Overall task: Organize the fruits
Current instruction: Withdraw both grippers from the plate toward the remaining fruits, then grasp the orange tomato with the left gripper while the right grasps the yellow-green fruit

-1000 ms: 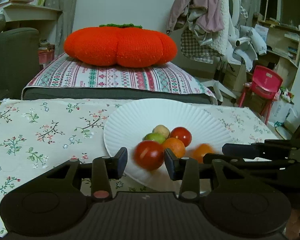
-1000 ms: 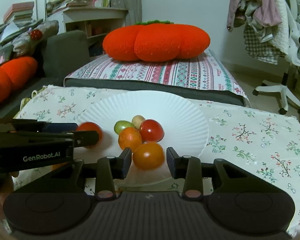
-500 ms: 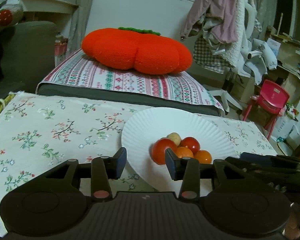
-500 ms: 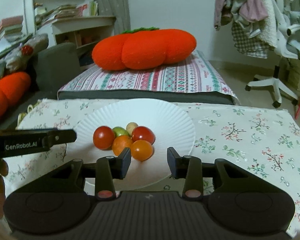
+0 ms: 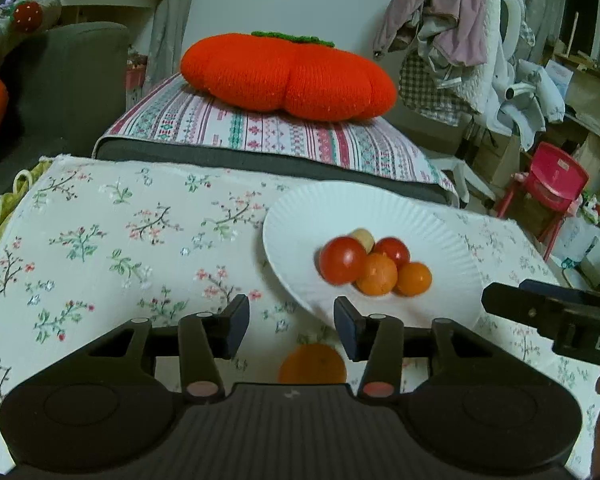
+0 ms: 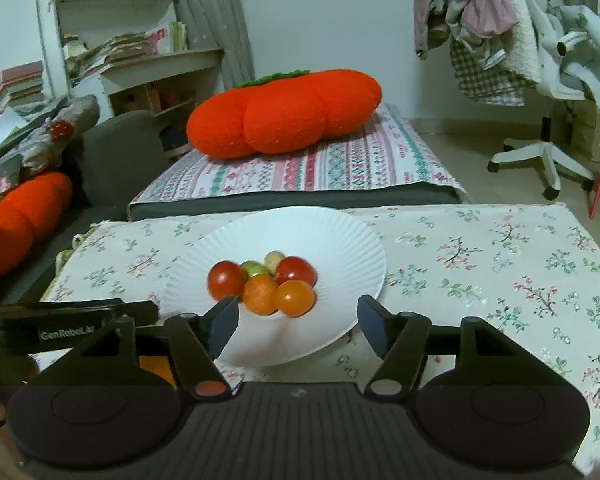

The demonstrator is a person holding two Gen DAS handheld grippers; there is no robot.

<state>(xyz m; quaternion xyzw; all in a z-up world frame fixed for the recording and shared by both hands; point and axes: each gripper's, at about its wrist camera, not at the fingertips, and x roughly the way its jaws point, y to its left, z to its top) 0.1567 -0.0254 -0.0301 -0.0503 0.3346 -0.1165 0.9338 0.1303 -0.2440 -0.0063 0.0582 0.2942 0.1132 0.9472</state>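
Both tools backed off the plate (image 6: 340,240); left tool (image 5: 291,326) reads "GenRobot.AI".

Left of the paper plate (image 5: 300,216) the floral counter (image 5: 100,240) lies open, wide enough for tongs to pass. To its right the counter (image 6: 500,264) is likewise bare. An orange (image 5: 313,363) sits just before the plate's near rim, and the striped cushion (image 6: 340,164) closes off the far edge.
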